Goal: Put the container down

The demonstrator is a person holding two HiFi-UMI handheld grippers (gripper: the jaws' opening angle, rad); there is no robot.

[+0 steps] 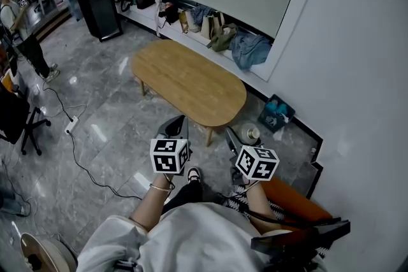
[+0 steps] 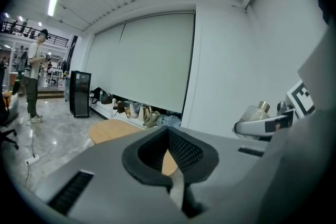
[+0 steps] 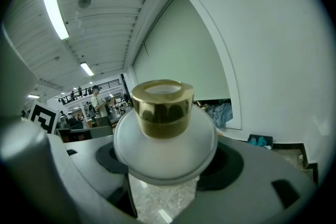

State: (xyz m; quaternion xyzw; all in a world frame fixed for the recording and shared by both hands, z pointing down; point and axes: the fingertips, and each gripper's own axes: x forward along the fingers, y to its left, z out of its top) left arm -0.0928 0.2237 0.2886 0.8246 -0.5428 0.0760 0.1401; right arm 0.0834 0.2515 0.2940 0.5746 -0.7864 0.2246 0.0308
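A white round container with a gold cap sits between the jaws of my right gripper, which is shut on it. In the head view the right gripper holds the container in the air, just off the near end of the oval wooden table. My left gripper hovers beside it to the left, level with it. Its black pads meet with nothing between them. From the left gripper view the container shows at the right.
Bags and clothes line the low ledge behind the table. A black cabinet stands at the back left, where a person stands. A cable and power strip lie on the marble floor. An orange seat is at my right.
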